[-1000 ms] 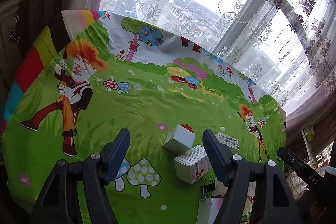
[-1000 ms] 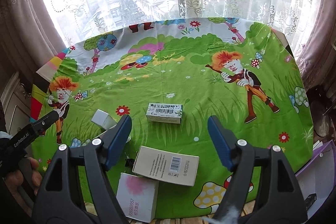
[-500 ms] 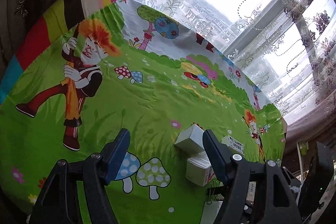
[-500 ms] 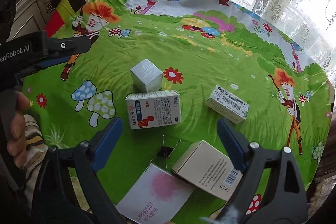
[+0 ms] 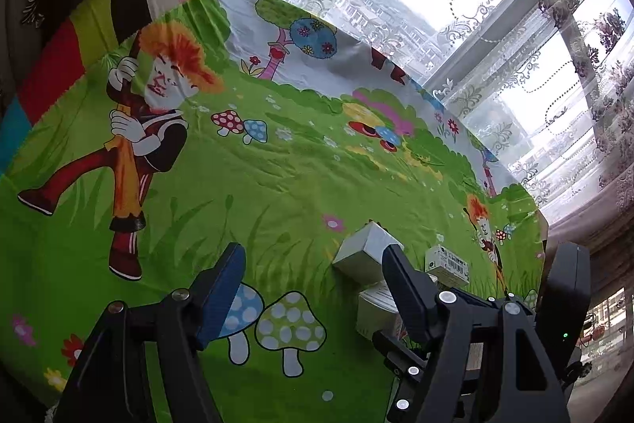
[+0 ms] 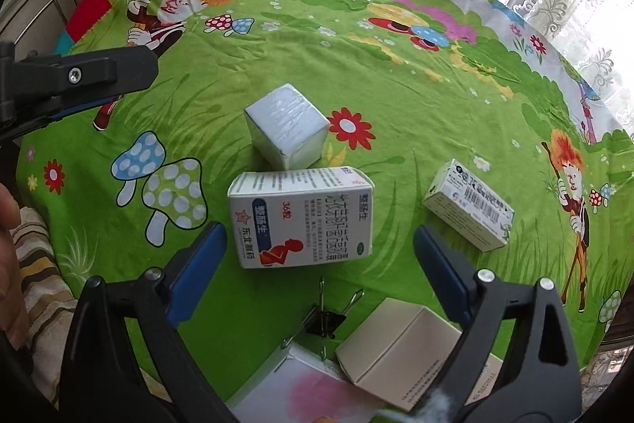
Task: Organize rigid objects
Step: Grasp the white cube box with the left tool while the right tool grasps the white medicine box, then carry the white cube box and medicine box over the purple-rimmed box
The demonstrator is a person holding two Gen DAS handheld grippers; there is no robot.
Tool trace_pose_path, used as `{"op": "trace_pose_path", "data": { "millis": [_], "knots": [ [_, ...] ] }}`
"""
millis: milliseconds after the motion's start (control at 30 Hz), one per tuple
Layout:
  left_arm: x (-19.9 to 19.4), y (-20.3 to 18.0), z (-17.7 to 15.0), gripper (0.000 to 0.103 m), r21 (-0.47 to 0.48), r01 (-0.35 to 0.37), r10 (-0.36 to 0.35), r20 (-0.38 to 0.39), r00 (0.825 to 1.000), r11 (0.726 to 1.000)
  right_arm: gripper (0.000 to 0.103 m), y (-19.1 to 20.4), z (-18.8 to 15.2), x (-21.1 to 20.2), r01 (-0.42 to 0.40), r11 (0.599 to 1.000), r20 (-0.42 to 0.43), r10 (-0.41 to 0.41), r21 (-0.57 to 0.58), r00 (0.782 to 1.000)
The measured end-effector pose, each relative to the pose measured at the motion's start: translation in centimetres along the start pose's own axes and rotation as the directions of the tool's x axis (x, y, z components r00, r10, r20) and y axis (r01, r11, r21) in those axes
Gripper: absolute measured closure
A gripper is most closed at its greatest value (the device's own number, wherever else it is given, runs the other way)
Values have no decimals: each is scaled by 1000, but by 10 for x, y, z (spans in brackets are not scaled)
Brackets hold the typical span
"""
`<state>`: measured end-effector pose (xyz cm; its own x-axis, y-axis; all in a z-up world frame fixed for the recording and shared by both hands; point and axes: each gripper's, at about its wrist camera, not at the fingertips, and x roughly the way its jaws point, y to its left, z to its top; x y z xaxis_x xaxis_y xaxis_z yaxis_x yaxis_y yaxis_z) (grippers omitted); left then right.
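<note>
The right gripper point(image 6: 319, 252), black with blue pads, hangs over the round table's green cartoon-print cloth point(image 6: 416, 98) with its jaws spread wide; they have just been opening and grip nothing. Between its fingers, at the centre of the right wrist view, lies a white medicine carton with blue and red print point(image 6: 301, 217), flat on the cloth and clear of both pads. Just above it, almost touching its upper edge, stands a plain white cube-shaped box point(image 6: 287, 125). To the right, apart from these, sits a small white box with a barcode label point(image 6: 469, 209). Along the bottom edge, a black binder clip point(image 6: 323, 320) lies beside a beige cardboard box point(image 6: 400, 343) and a flat white box with a pink smudge point(image 6: 313, 391).

The left gripper point(image 5: 313, 288) is about half open and empty, over the printed mushrooms in the lower middle of its own view; one of its black fingers point(image 6: 103, 74) pokes in at the upper left of the right wrist view.
</note>
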<state>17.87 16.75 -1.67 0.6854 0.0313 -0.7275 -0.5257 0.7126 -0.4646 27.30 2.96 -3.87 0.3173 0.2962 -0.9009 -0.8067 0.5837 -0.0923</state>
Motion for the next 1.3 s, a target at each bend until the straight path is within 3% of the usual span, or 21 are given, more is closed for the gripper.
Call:
{"op": "trace_pose_path", "data": {
  "millis": [133, 233, 433, 633, 733, 900, 933, 1000, 1067, 1300],
  "knots": [
    [5, -1, -1, 31, 17, -18, 18, -1, 1000, 1000, 9, 0, 2, 4, -5, 1000, 9, 5, 21, 1000],
    [11, -4, -1, 30, 36, -26, 27, -10, 1000, 999, 29, -2, 1, 5, -19, 999, -1, 19, 38, 1000],
    [20, -20, 1, 28, 100, -44, 46, -16, 999, 994, 29, -18, -7, -9, -20, 994, 37, 16, 111, 999],
    [42, -49, 3, 28, 193, -35, 50, -72, 996, 981, 29, -51, -14, -42, 33, 972, 131, -65, 232, 989],
    [55, -66, -1, 28, 259, -36, 66, -106, 992, 965, 29, -67, -18, -54, 47, 957, 172, -99, 288, 980],
    [84, -83, -6, 28, 367, -91, 154, -145, 977, 926, 29, -82, -26, -59, 62, 941, 181, -128, 333, 975],
    [89, -84, -7, 29, 379, -95, 163, -152, 975, 921, 29, -83, -27, -59, 63, 940, 179, -130, 337, 975],
    [100, -86, -9, 49, 406, -93, 176, -172, 969, 909, 29, -83, -31, -60, 69, 939, 178, -135, 338, 975],
    [106, -86, -12, 62, 414, -87, 178, -187, 966, 906, 29, -82, -34, -63, 72, 939, 182, -140, 336, 973],
    [78, -84, -18, 62, 371, -65, 125, -140, 982, 927, 29, -77, -47, -76, 79, 937, 193, -152, 339, 969]
  ]
}}
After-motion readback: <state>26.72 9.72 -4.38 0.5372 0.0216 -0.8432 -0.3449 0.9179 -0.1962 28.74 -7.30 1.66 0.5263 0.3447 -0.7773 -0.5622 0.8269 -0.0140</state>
